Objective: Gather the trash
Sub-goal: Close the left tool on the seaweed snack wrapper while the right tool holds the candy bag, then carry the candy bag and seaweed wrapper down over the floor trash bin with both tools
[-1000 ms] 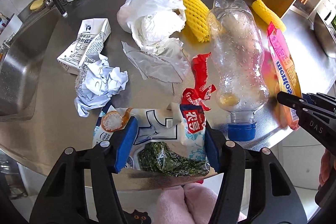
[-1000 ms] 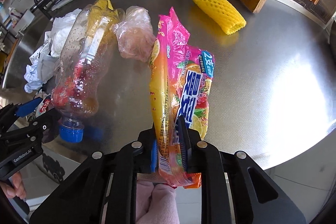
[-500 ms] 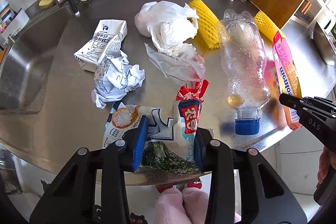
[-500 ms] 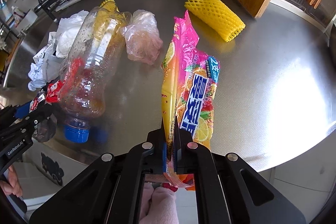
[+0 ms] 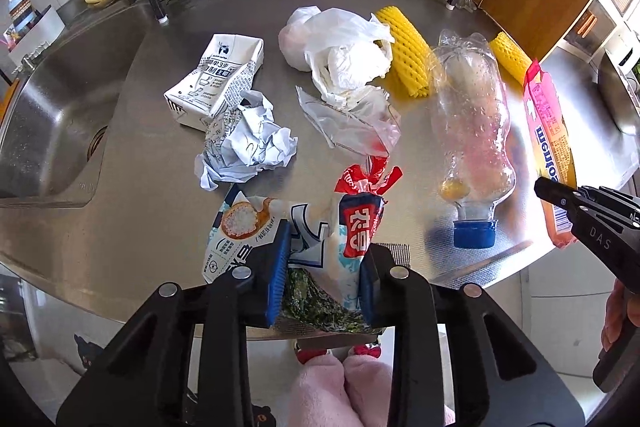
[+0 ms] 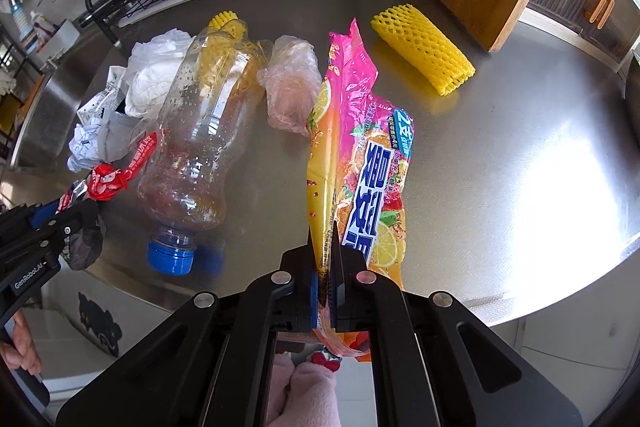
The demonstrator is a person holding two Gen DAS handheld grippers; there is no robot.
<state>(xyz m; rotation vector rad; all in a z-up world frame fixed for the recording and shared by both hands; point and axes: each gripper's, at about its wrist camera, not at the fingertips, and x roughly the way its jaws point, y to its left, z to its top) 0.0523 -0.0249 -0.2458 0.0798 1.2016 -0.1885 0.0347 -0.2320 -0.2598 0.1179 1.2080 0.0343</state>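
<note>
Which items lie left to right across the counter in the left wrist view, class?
Sink → milk carton → white plastic bag → yellow foam net → clear bottle → pink wrapper.

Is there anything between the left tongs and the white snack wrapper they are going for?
No, nothing visible. The white snack wrapper already sits between the blue pads of the left tongs, which are closing on it. The red wrapper lies just behind it.
</note>
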